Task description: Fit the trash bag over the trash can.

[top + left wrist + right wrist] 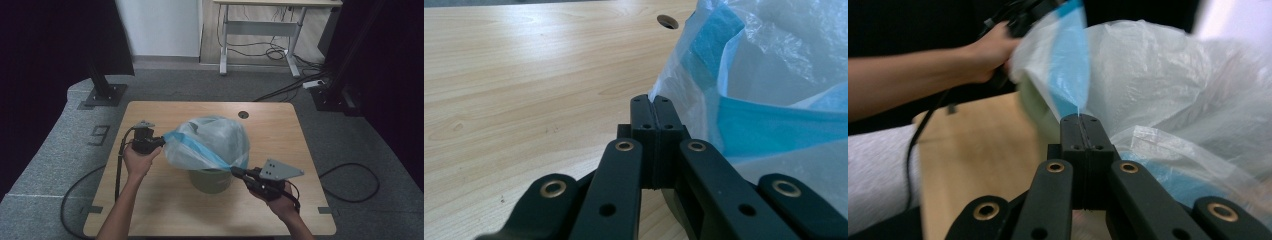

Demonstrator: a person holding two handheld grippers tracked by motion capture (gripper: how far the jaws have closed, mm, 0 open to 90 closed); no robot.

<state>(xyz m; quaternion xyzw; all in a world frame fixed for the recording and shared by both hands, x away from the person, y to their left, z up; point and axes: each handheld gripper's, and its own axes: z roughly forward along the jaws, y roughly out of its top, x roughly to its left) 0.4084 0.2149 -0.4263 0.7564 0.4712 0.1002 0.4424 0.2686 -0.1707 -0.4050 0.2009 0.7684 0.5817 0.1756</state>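
Observation:
A translucent white plastic bag point(210, 137) with a blue band point(200, 147) along its rim billows over a grey-green bin point(210, 181) at the middle of the table. My left gripper point(162, 141) is at the bag's left side, shut on the rim. In the left gripper view its jaws point(653, 102) meet with the bag point(774, 90) film pinched at their tips. My right gripper point(234, 170) is at the bin's front right, shut on the blue band. The right gripper view shows its jaws point(1080, 120) closed on the bag point(1148, 75) edge, which stretches toward the other hand point(988, 55).
The wooden table point(165, 200) has a round cable hole point(243, 114) near its far edge. Black cables point(350, 182) trail from each gripper over the grey floor. A white desk frame point(260, 30) and black stands point(102, 90) are behind the table.

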